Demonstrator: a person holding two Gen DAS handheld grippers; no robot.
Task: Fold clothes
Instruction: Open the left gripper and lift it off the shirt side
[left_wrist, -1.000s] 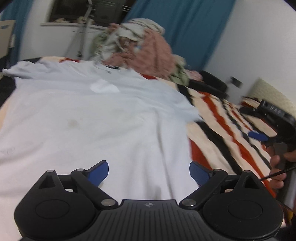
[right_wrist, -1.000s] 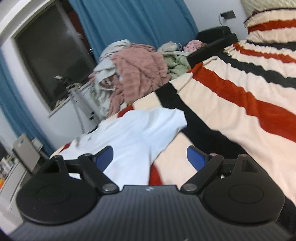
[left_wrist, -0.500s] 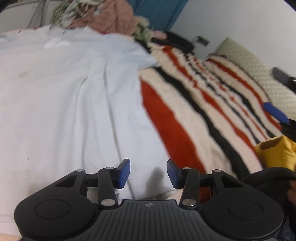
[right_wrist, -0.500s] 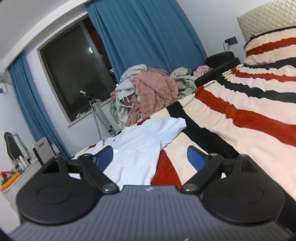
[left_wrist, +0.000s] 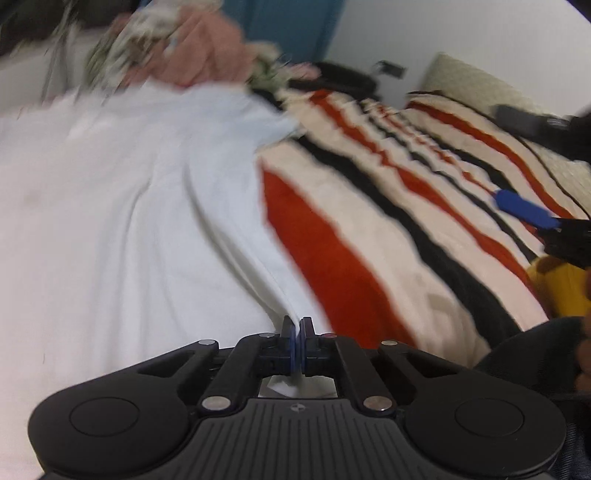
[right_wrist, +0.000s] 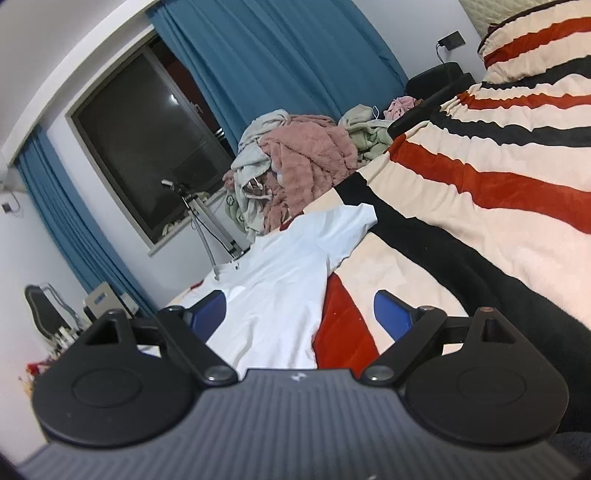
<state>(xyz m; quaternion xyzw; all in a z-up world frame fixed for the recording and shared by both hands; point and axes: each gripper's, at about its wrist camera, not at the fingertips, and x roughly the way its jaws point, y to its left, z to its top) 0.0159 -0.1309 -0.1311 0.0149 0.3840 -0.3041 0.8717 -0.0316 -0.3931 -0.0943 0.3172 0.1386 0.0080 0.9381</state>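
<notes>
Left claw was clenched on the white cotton T-shirt's hem on the striped bed; right claw hung released.

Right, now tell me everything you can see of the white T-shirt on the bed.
The white T-shirt is a plain, short-sleeved top of thin, soft-looking fabric, lying spread out but wrinkled on the striped blanket. One sleeve points toward the pile of clothes beyond it; the neckline faces the window side. The left gripper is shut on its near side edge, pulling a ridge of cloth up toward the fingers. The right gripper hovers open, not touching it.
</notes>
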